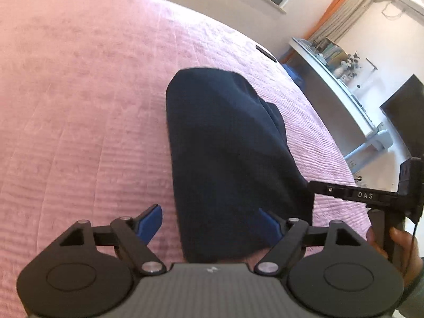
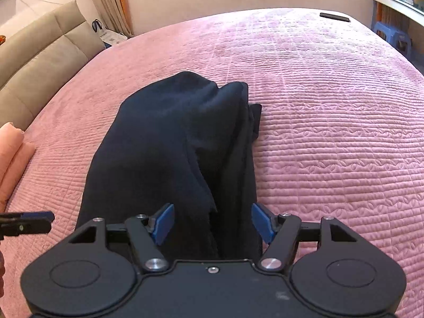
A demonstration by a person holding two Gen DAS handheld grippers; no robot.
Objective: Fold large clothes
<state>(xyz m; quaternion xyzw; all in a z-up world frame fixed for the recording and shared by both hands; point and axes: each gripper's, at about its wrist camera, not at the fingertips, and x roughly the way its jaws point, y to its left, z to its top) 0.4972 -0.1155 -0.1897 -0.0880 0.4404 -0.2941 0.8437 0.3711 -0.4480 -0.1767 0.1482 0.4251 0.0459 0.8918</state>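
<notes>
A: Where's the dark navy garment [image 2: 175, 143]?
B: Folded lengthwise on the pink bed [image 2: 331, 122].
A: And the 2 tools?
B: Left hand-held gripper [image 1: 209, 225] released, fingers spread at the garment's near end. Right hand-held gripper [image 2: 213, 224] likewise released, straddling the cloth.

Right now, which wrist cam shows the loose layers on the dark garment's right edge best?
Right wrist view: the navy garment lies centred, with its overlapping layers and a flap poking out at the far right. In the left wrist view it reads as one smooth dark shape, with only a hint of that edge. Both grippers, left and right, are open.
</notes>
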